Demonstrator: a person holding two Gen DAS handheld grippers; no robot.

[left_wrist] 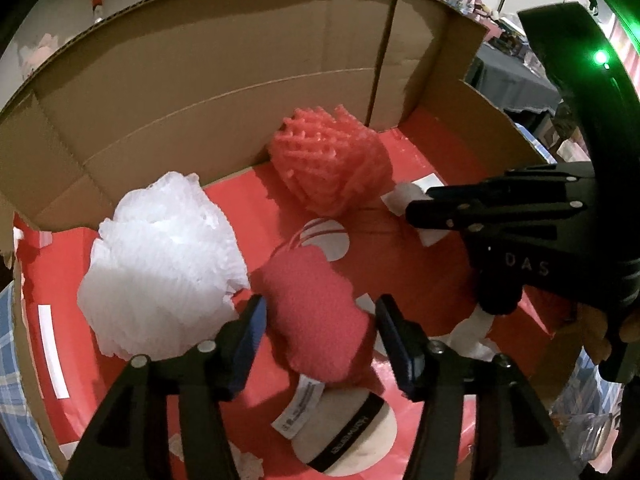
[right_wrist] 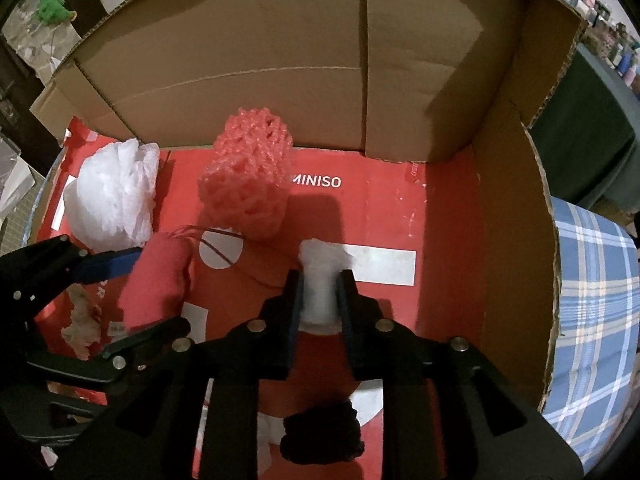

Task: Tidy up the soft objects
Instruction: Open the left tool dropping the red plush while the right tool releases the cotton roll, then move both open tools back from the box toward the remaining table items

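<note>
Inside a cardboard box [left_wrist: 224, 64] with a red floor lie a white foam net [left_wrist: 160, 264], a pink foam net [left_wrist: 332, 164] and a red plush toy [left_wrist: 316, 316]. My left gripper [left_wrist: 320, 340] is open, its jaws on either side of the red plush toy, which lies on the floor with its tag towards me. My right gripper [right_wrist: 320, 288] is shut on a white soft piece [right_wrist: 322, 280] just above the red floor. It also shows in the left wrist view [left_wrist: 416, 204]. The right wrist view shows the white net [right_wrist: 112, 196], pink net [right_wrist: 248, 180] and red plush [right_wrist: 158, 280].
The box walls [right_wrist: 512, 216] rise at the back and right. A black fuzzy object [right_wrist: 320, 432] lies under my right gripper. A beige soft piece [right_wrist: 82, 320] lies at the left. A blue plaid cloth [right_wrist: 592, 300] lies outside the box at the right.
</note>
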